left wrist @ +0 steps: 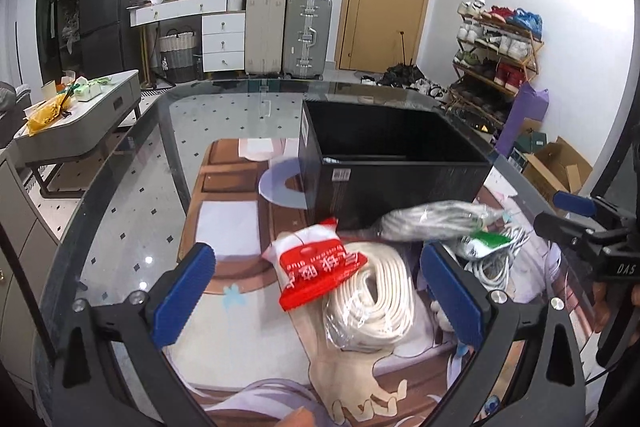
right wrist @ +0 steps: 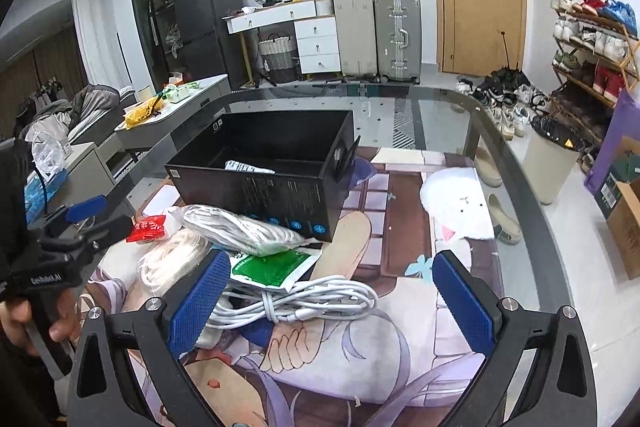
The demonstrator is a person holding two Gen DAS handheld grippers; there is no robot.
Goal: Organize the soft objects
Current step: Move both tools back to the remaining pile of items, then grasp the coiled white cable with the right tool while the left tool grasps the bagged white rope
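Hovering with jaws apart, the left gripper (left wrist: pixel 316 301) frames a red bag (left wrist: pixel 316 267) and rope coil (left wrist: pixel 372 303); the right gripper (right wrist: pixel 332 301), also spread, frames a white cable (right wrist: pixel 296 303) before the box (right wrist: pixel 280 195).

Your left gripper (left wrist: pixel 320 303) fills the bottom of the left wrist view with its jaws spread wide, 1 blue pad (left wrist: pixel 186 297) at lower left and the other at lower right, nothing between them in contact. Your right gripper (right wrist: pixel 334 303) sits the same way at the bottom of the right wrist view, its 2 blue pads (right wrist: pixel 466 301) far apart and gripping nothing. In that view, your left hand (right wrist: pixel 44 323) shows at the lower left edge, fingers wrapped around the black handle. At the right edge of the left wrist view, the other gripper reaches in from the side, pointing left.
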